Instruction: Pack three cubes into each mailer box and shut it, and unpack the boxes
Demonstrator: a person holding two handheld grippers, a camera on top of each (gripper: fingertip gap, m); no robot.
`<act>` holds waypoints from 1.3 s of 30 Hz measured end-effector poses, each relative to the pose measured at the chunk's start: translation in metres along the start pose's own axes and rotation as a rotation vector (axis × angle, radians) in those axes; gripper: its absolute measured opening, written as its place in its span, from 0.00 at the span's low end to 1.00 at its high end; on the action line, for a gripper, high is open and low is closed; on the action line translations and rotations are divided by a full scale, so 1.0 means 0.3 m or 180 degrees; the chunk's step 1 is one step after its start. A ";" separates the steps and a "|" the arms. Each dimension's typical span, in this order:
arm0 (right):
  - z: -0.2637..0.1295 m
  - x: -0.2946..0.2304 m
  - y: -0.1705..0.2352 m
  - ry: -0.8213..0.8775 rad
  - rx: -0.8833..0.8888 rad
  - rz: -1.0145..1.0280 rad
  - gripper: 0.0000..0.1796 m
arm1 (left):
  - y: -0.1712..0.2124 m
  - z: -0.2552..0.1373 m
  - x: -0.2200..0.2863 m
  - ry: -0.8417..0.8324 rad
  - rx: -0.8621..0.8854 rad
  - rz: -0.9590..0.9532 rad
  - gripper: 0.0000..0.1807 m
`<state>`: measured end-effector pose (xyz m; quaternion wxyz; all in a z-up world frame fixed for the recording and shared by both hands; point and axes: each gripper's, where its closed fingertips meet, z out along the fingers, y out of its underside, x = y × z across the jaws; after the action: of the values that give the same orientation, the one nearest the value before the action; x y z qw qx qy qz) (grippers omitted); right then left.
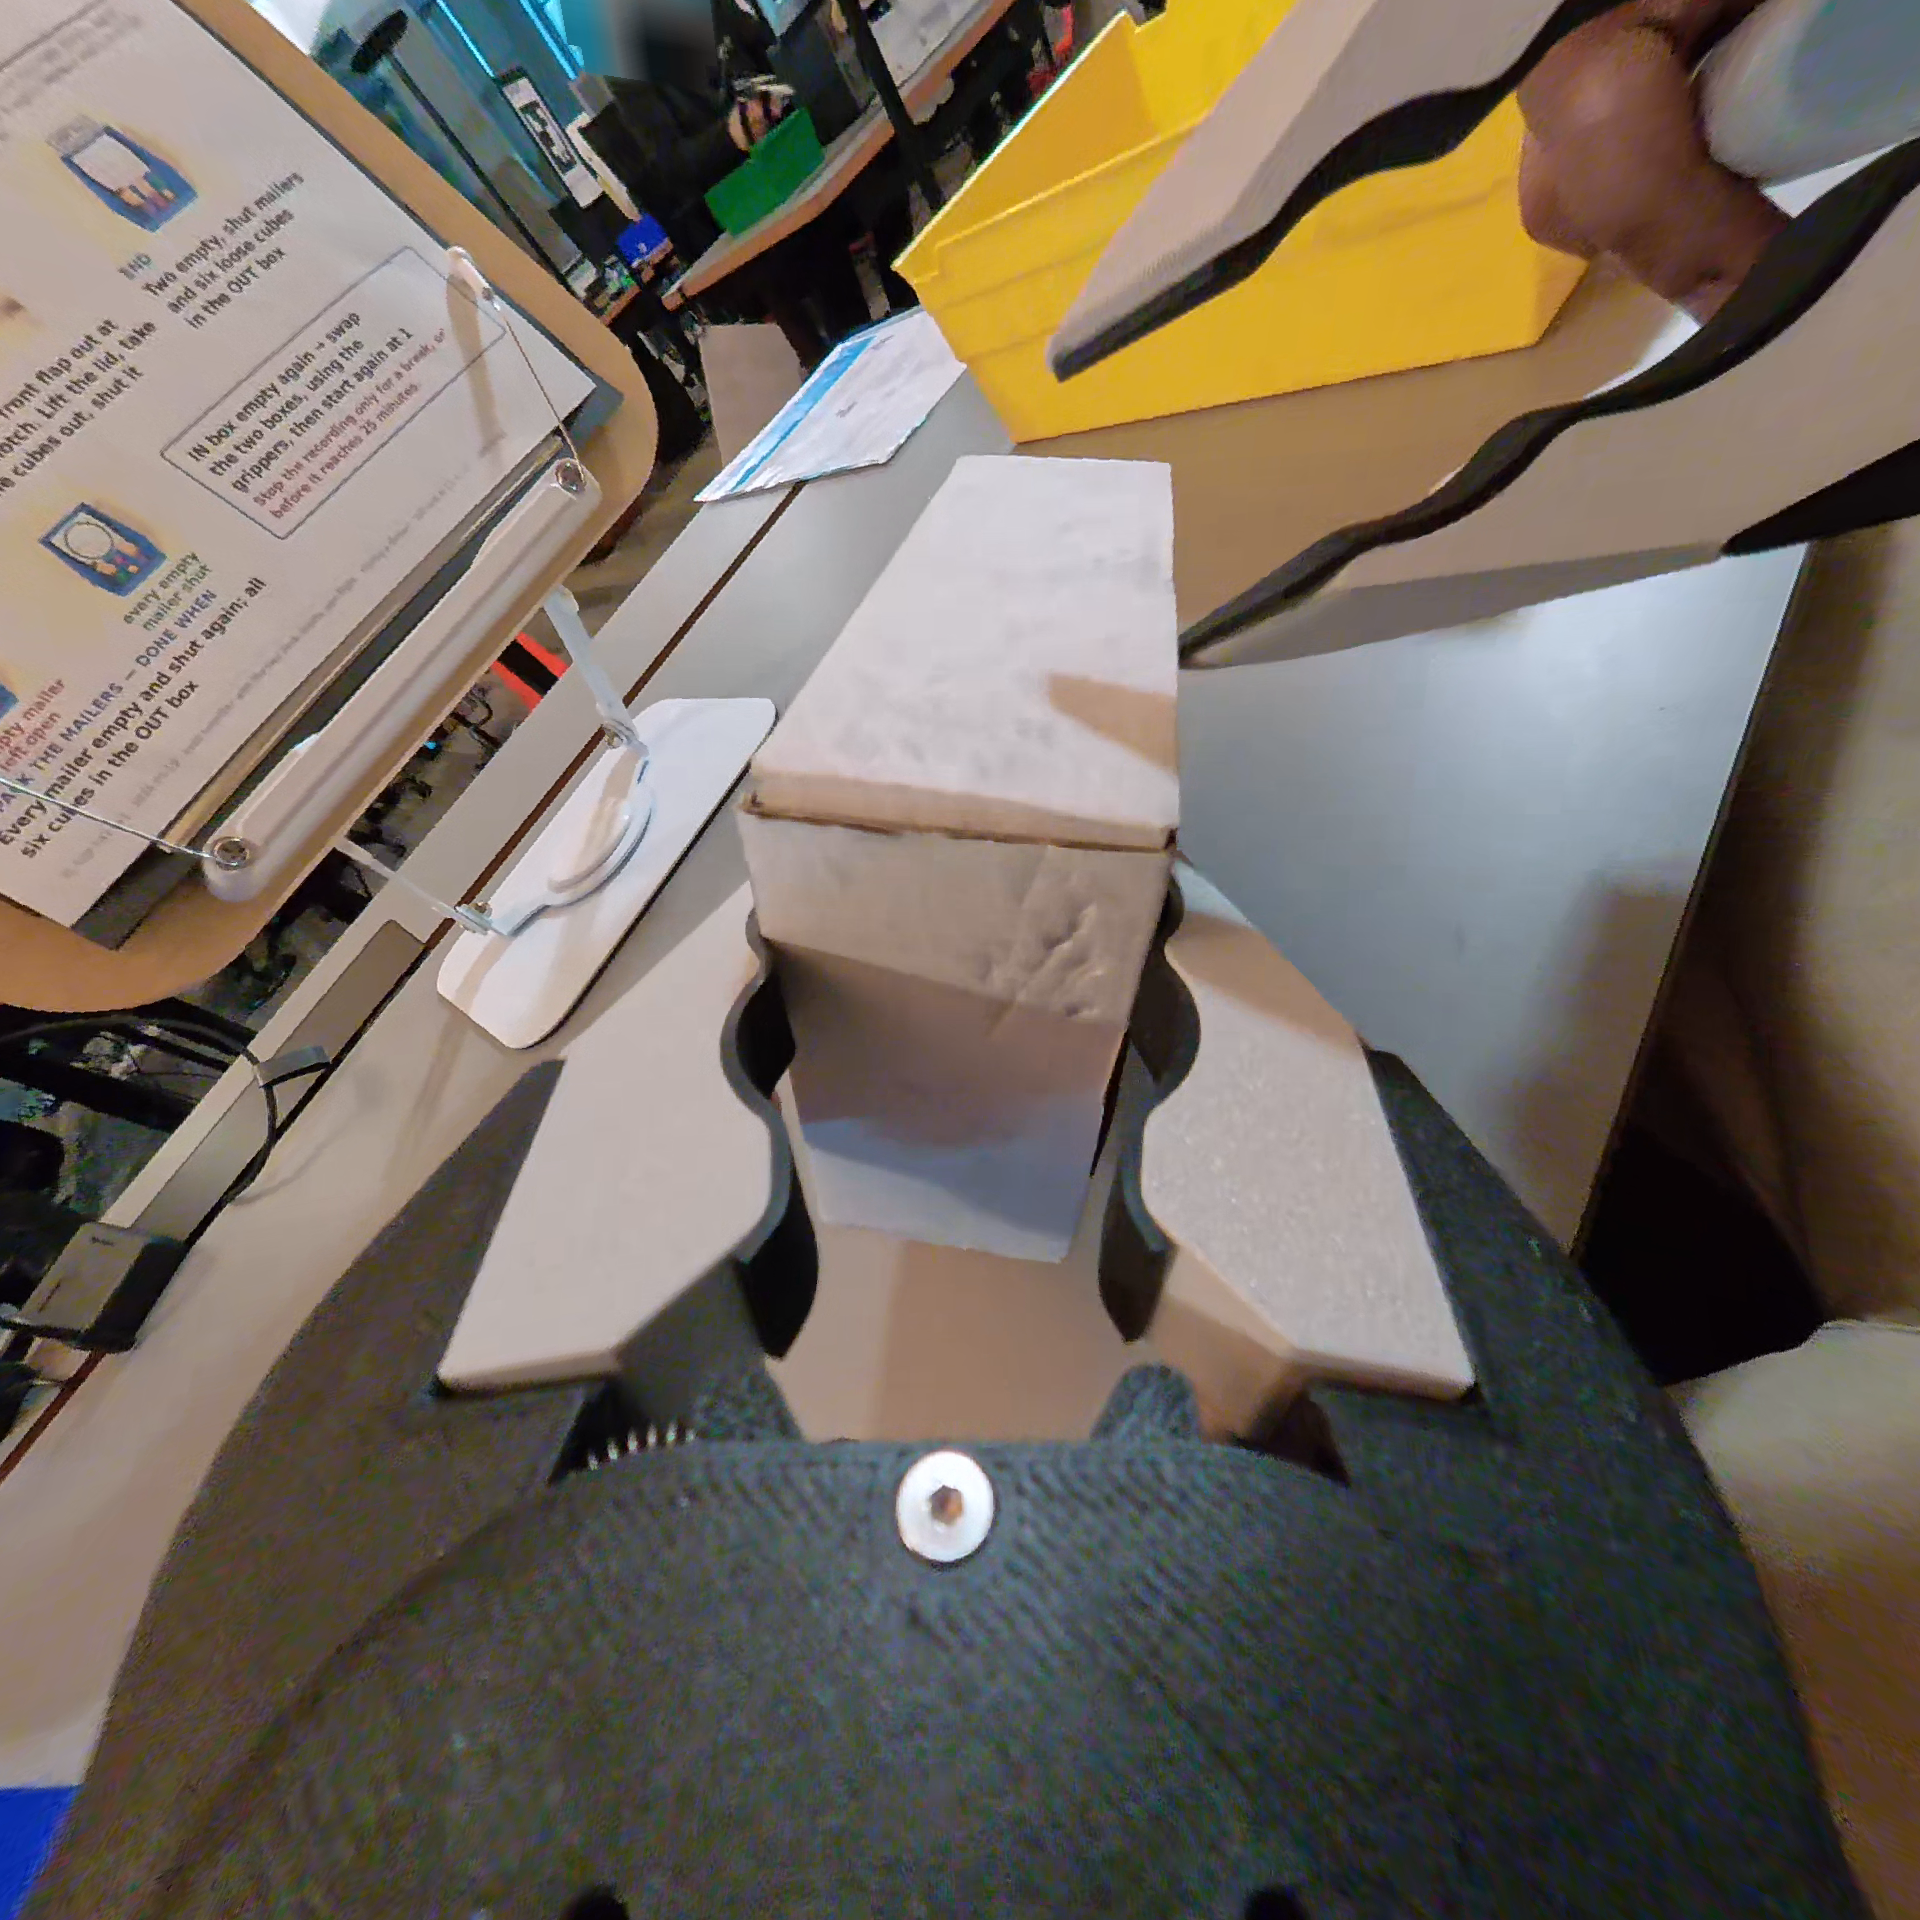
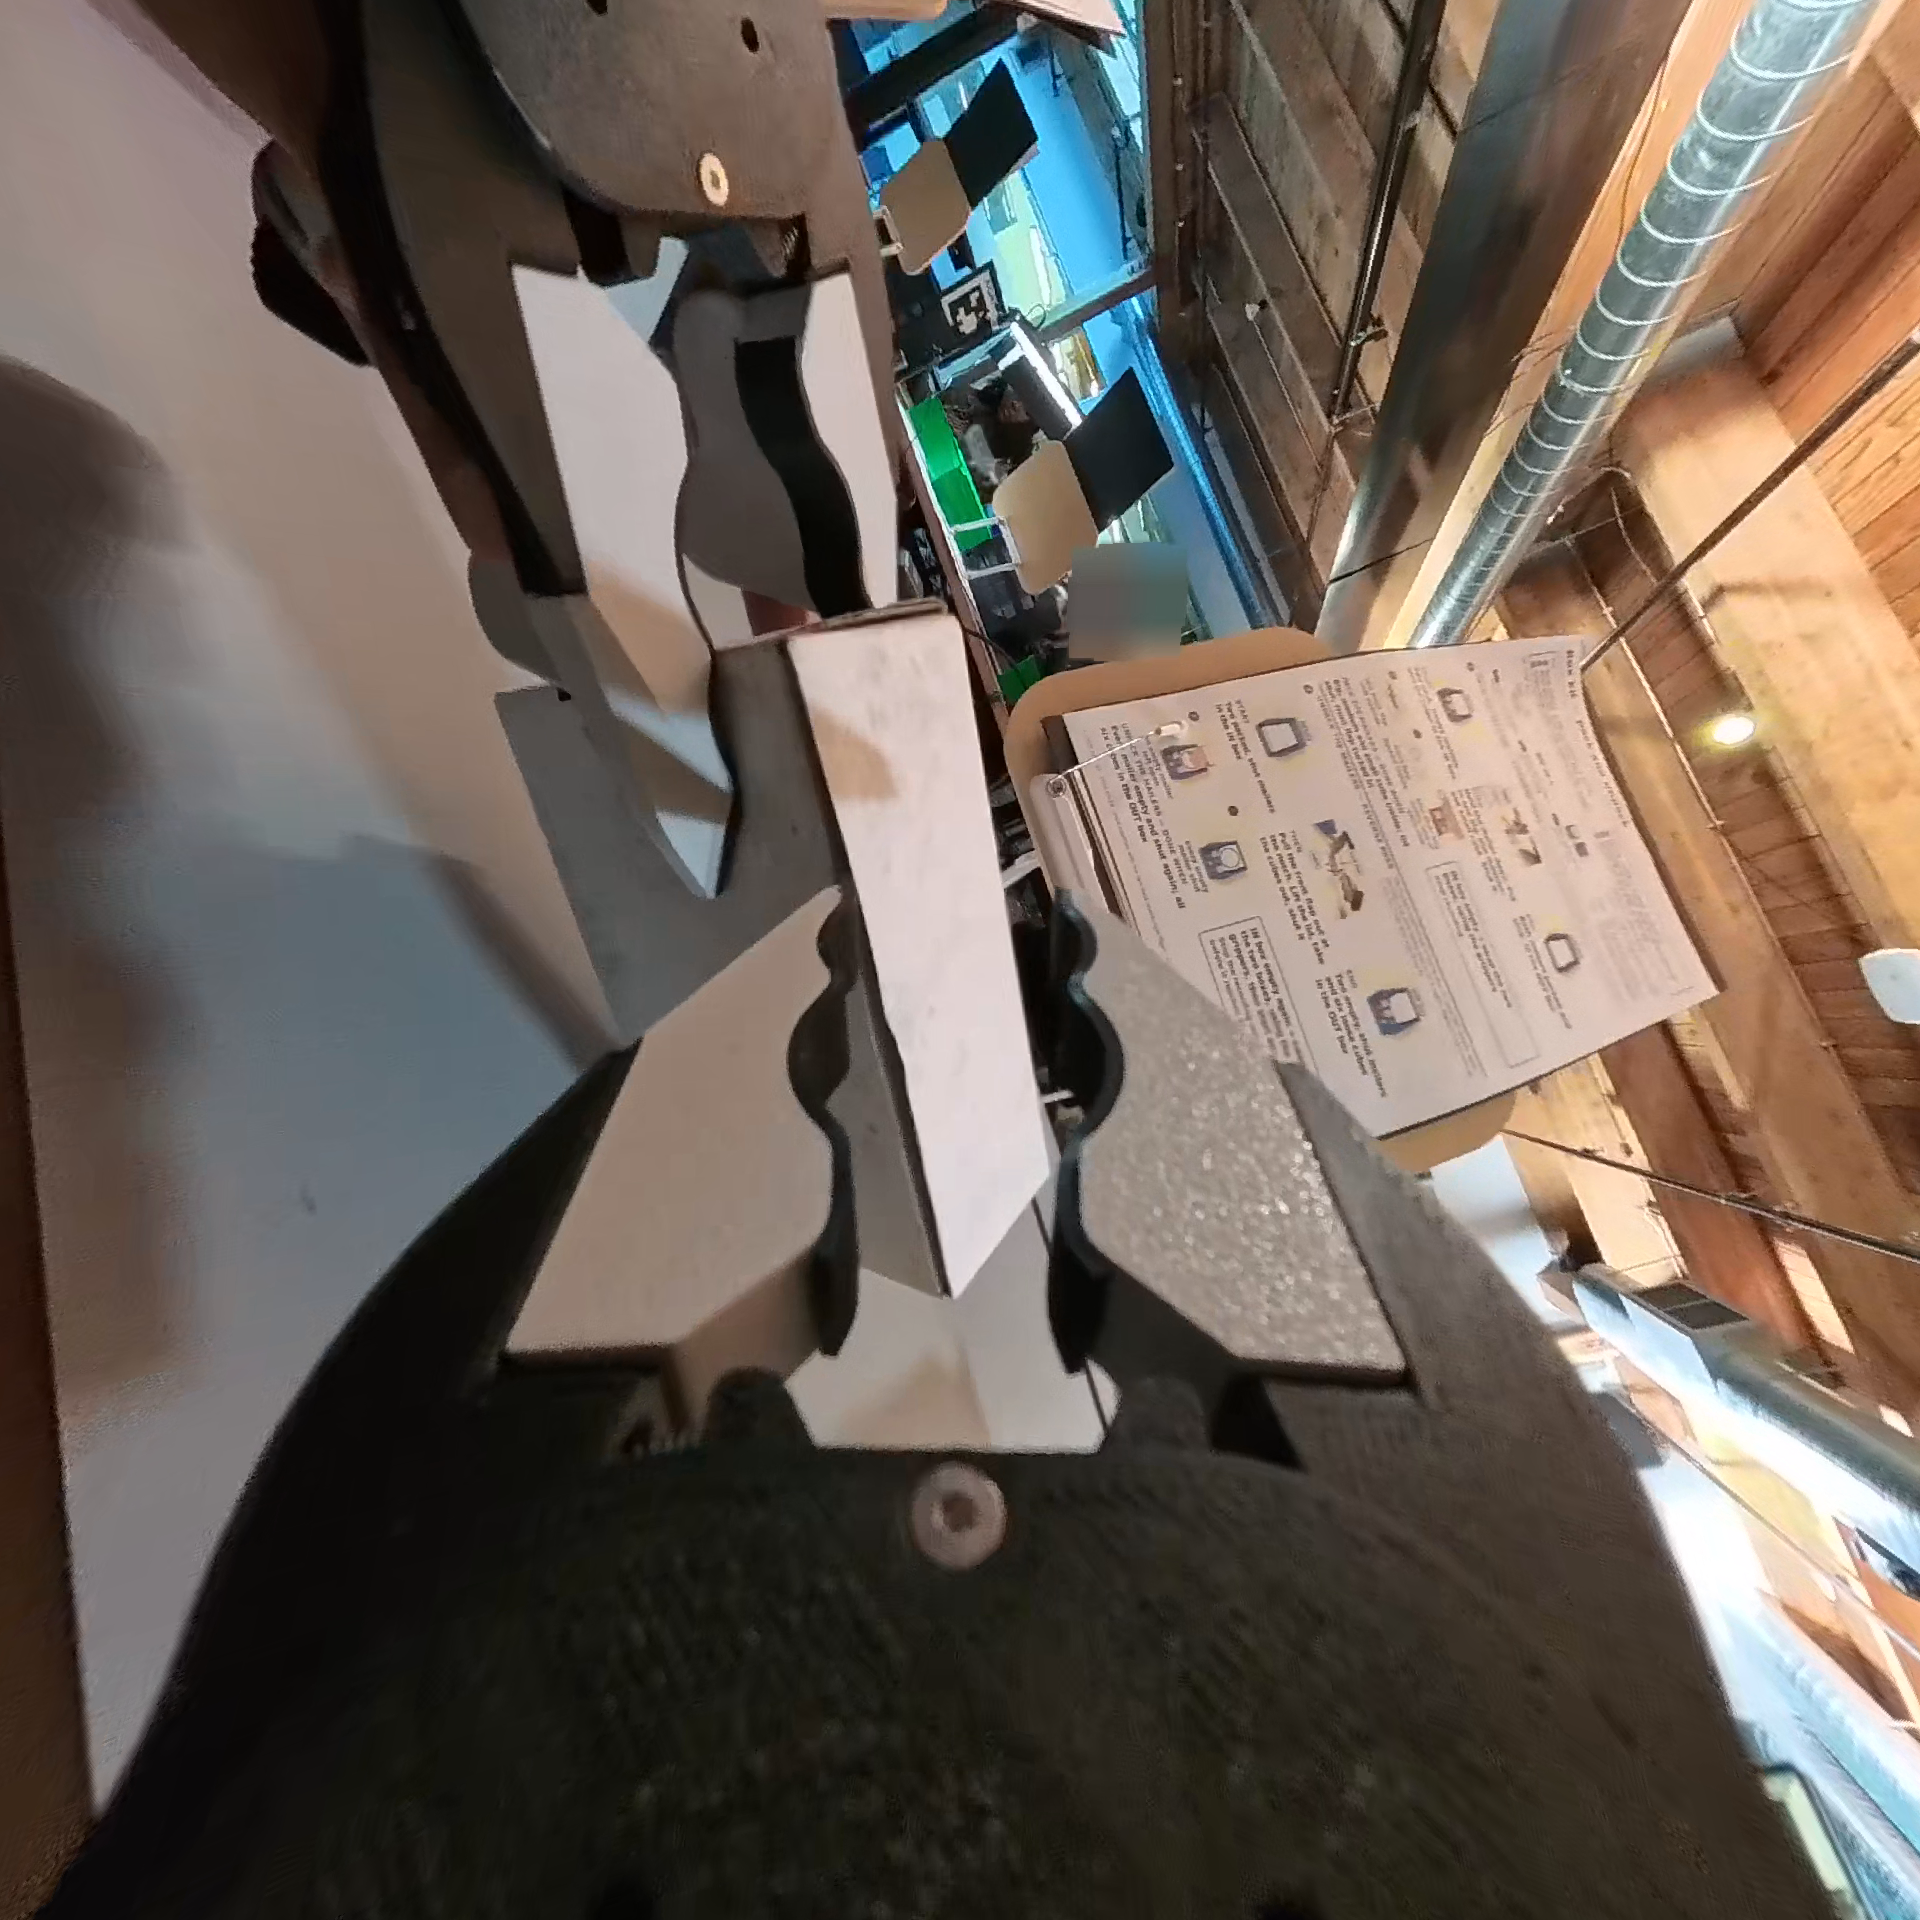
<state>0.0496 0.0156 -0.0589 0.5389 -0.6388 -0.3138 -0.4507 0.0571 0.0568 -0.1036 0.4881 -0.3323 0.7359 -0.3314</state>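
A white mailer box (image 1: 997, 665) is shut, and my left gripper (image 1: 956, 966) is shut on its near end, holding it off the grey table (image 1: 1455, 852). My right gripper (image 1: 1122, 509), held by a person's hand (image 1: 1621, 177), reaches in from the upper right. It is open, and its lower finger (image 1: 1455, 561) is at the box's right edge. In the right wrist view the box (image 2: 925, 935) lies between my right gripper's (image 2: 956, 1091) spread fingers. The left finger touches the box and the right finger stands just clear. The left gripper (image 2: 790, 675) clamps the far end. No cubes show.
A yellow bin (image 1: 1226, 301) stands at the back right of the table. An instruction sheet on a white stand (image 1: 270, 468), with its base (image 1: 613, 862), is to the left. A loose paper (image 1: 842, 416) lies behind the box. Other workbenches and a green bin (image 1: 769, 177) are far off. Tip to tip, the grippers are about 7 cm apart.
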 end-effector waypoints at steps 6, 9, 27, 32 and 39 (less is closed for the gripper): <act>-0.001 0.002 0.033 0.0037 -0.0117 -0.0124 0.19 | 0.008 -0.001 0.001 0.0068 0.0011 -0.0078 0.37; -0.001 0.006 0.015 0.0166 -0.0122 -0.0333 0.20 | 0.005 -0.001 0.002 0.0063 0.0003 -0.0096 0.37; 0.011 0.007 -0.026 0.0378 -0.0120 -0.0421 0.01 | -0.036 -0.001 0.060 0.0235 0.0026 -0.0033 0.37; 0.006 0.035 -0.023 0.0253 -0.0184 -0.0168 0.00 | -0.027 0.003 0.054 0.0154 0.0009 0.0168 0.37; -0.017 0.098 -0.041 0.0091 -0.0157 0.0261 0.08 | -0.018 -0.003 0.074 0.0115 0.0130 0.0805 0.37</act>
<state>0.0491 0.0109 -0.0270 0.5454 -0.6577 -0.2684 -0.4449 0.0505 0.0360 -0.1098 0.5193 -0.2208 0.7737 -0.2880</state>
